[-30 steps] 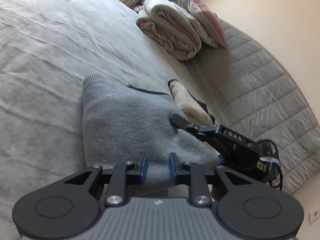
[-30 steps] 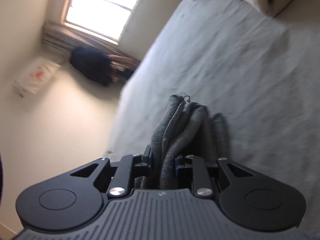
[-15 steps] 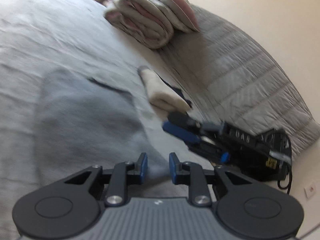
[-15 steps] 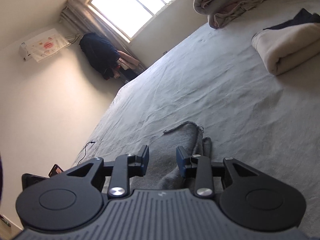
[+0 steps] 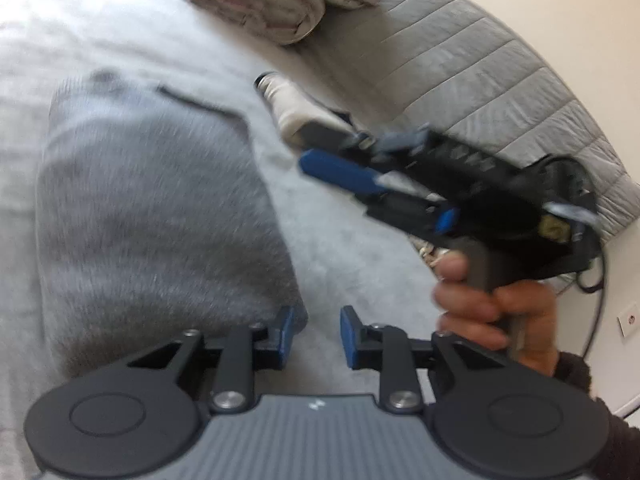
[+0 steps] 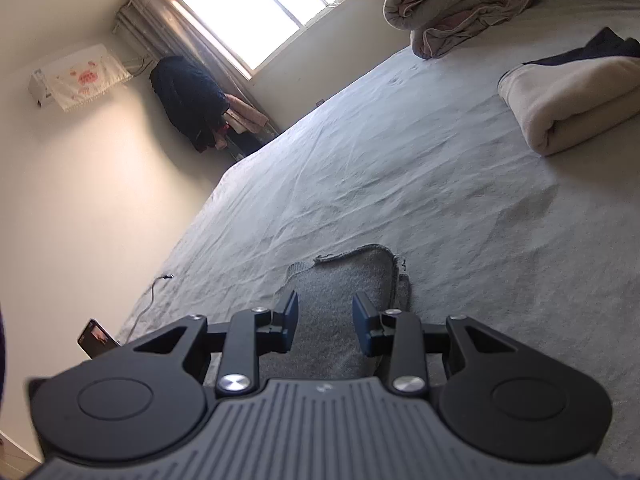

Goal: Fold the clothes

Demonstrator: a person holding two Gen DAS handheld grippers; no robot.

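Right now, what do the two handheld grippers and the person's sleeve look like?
Left gripper: black linkages, blue pads, ribbed grey body with two round black discs. Right gripper, seen from the left wrist camera: blurred black body, long blue fingers, grey handle, a yellow tag, a black cable. The hand wears a dark fuzzy sleeve.

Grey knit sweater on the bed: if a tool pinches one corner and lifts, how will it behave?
The folded grey knit sweater will probably go floppy: its edge already lies limp and rumpled. The stacked layers will likely slide apart, since nothing holds them. Its fuzzy knit should drag on the wrinkled grey bedsheet rather than slip when pushed.
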